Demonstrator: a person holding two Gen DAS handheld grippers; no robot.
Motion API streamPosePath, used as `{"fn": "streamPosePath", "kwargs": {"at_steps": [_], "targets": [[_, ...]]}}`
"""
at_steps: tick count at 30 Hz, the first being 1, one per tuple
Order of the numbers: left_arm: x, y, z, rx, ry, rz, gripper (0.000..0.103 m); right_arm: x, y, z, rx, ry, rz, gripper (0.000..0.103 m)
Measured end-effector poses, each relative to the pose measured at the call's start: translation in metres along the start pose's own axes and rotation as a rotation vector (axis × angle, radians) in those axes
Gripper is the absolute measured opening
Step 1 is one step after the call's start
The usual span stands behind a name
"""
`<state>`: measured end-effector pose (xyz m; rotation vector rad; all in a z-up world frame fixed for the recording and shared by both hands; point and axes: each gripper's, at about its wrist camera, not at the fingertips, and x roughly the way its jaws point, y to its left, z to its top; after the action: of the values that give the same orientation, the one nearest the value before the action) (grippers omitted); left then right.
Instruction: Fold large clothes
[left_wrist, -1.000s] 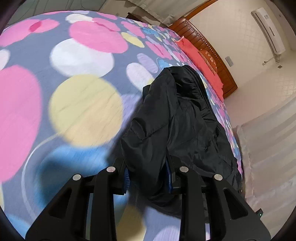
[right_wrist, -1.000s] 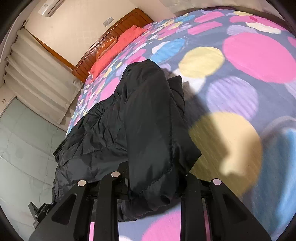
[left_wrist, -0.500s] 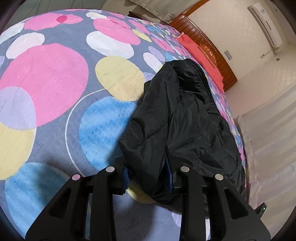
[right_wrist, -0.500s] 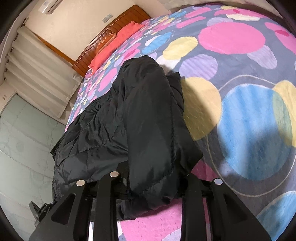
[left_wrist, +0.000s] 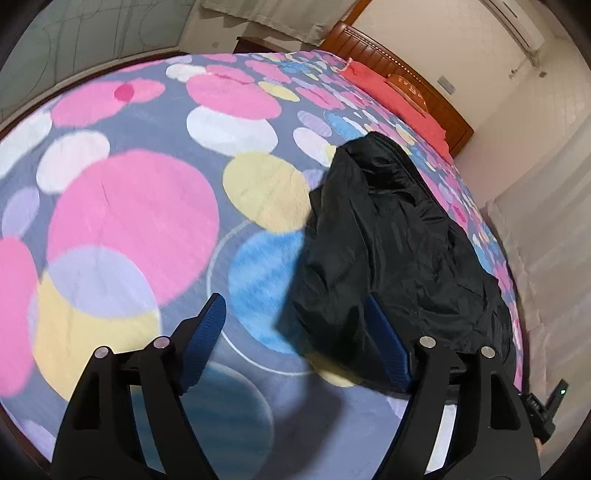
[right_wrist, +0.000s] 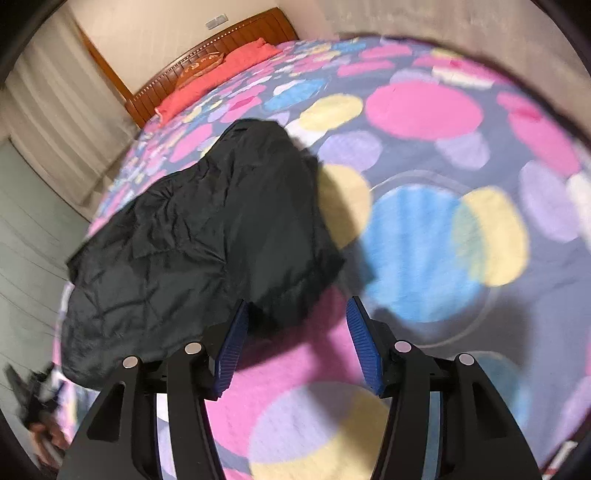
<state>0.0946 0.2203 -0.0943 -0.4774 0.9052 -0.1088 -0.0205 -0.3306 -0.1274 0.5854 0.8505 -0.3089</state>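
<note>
Spread over the bed (left_wrist: 140, 206) is a grey cover dotted with pink, yellow, blue and lilac circles, with a wooden headboard (right_wrist: 221, 40) and a red pillow (right_wrist: 229, 62) at the far end. I see the black jacket (left_wrist: 399, 236) lying crumpled along one edge of the bed. My left gripper (left_wrist: 295, 314) is opening, its blue pads clear of the cloth (one pad sits just beside the hem). My right gripper (right_wrist: 295, 310) is opening too, with the jacket's near corner (right_wrist: 280, 295) loose between the jaws, not pinched.
</note>
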Motion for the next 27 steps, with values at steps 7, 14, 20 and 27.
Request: {"fn": "streamPosePath", "kwargs": {"at_steps": [7, 14, 20, 27], "targets": [[0.011, -0.007, 0.042, 0.04, 0.046, -0.063, 0.078, -0.028, 0.075, 0.012, -0.232, -0.148, -0.093, 0.055], [0.052, -0.023, 0.072, 0.058, 0.149, -0.186, 0.078, 0.013, 0.172, 0.017, -0.382, -0.13, -0.016, 0.055], [0.09, -0.031, 0.086, 0.089, 0.217, -0.22, 0.078, 0.058, 0.222, 0.013, -0.451, -0.119, -0.076, 0.055], [0.122, -0.031, 0.083, 0.097, 0.295, -0.247, 0.078, 0.104, 0.221, -0.002, -0.439, -0.038, -0.13, 0.055]]}}
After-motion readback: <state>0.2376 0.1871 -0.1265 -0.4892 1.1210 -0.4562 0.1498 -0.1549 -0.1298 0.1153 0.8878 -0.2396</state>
